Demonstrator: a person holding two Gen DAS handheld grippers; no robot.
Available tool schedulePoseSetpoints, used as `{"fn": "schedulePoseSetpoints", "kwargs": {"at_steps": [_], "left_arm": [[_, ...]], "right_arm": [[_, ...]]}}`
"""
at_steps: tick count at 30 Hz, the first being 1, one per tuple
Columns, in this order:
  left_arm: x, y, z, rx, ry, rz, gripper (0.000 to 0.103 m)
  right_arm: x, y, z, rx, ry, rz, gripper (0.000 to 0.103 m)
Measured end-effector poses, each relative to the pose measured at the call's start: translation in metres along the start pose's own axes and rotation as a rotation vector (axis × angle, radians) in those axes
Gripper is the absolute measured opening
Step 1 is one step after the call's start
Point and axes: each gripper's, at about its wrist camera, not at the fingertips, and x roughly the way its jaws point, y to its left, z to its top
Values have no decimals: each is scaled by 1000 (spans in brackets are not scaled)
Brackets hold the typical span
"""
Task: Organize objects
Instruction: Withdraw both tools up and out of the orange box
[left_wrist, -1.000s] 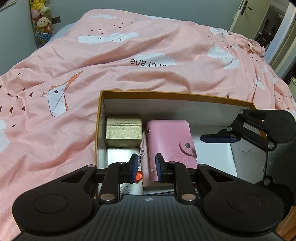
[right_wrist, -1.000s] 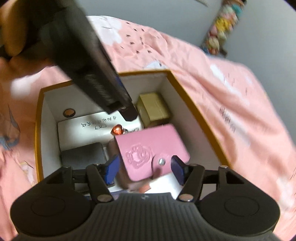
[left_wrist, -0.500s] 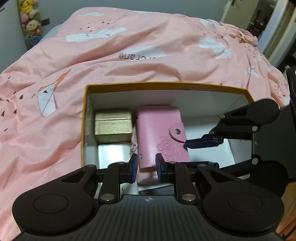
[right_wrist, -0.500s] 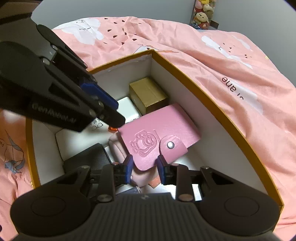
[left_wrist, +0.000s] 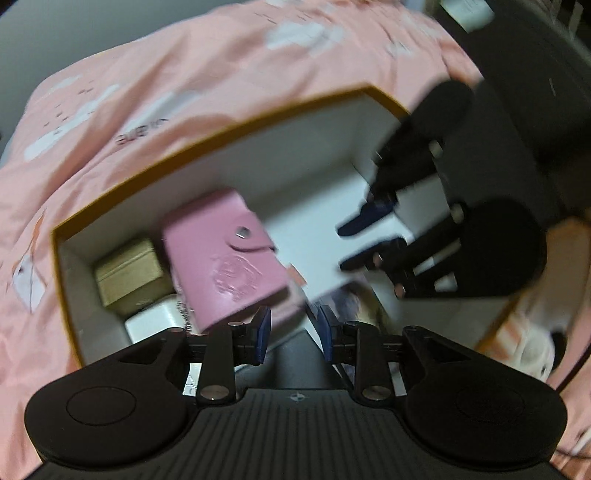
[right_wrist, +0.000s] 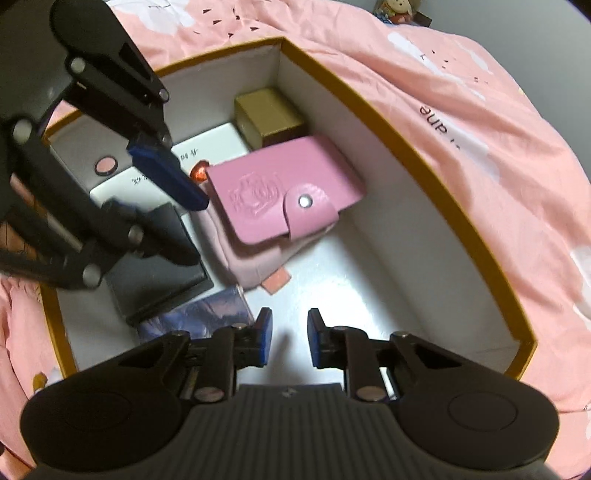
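Left wrist view smeared by motion blur: embossing on pink wallet (left_wrist: 225, 258) unreadable. Black case (right_wrist: 162, 266) partly hidden behind left gripper (right_wrist: 190, 230), near box's (right_wrist: 406, 140) left wall. Writing on white box (right_wrist: 210, 146) half covered, illegible. Purple booklet (right_wrist: 199, 314) cut off by right gripper (right_wrist: 290, 338) fingers.

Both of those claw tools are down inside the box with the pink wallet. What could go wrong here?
The pink wallet lies tilted on a paler pink pouch, so it may slide off. Nothing sits between the pads of either the left gripper, whose jaws are opening, or the right gripper, closing. Both crowd one box and might bump.
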Motion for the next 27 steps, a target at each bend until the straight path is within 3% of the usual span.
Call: {"fn": "schedulePoseSetpoints", "kwargs": {"at_steps": [4, 12, 14, 17, 21, 24, 27], "left_arm": [[18, -6, 2, 21, 53, 26, 32], [37, -3, 5, 21, 80, 64, 34], [37, 0, 5, 12, 77, 70, 29], [37, 3, 3, 18, 71, 113, 10], [37, 10, 4, -18, 58, 102, 8], [38, 10, 5, 8, 44, 168, 6], [39, 11, 4, -3, 44, 162, 6]], "right_arm": [[2, -2, -3, 27, 9, 33, 22], [13, -11, -3, 96, 14, 80, 19], [16, -12, -2, 105, 27, 68, 16], [23, -13, -2, 112, 73, 28, 15], [29, -15, -8, 120, 141, 15, 15], [32, -13, -12, 120, 166, 25, 15], [32, -10, -12, 121, 142, 53, 6]]}}
